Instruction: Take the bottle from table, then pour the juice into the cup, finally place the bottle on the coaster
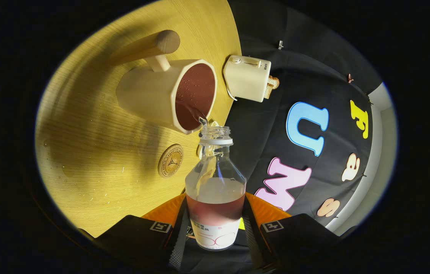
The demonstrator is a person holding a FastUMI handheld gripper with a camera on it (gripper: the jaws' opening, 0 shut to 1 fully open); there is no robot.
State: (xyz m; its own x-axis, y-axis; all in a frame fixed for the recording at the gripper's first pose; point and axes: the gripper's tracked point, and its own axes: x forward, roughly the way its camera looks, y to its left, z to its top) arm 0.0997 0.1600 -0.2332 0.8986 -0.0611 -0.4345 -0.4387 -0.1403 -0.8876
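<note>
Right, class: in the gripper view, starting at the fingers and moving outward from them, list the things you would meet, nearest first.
Hand-held gripper, its fingers shut on the bottle → coaster on the table → cup, taking the juice at the bottle's mouth → toaster by the table's far edge.

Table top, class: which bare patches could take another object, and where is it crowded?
The gripper is shut on the bottle, tipped at the cup. The table is bare between the coaster and the fingers, and beside the cup on the side away from the toaster. Crowded: the cup's mouth, bottle neck, coaster and toaster sit close.
</note>
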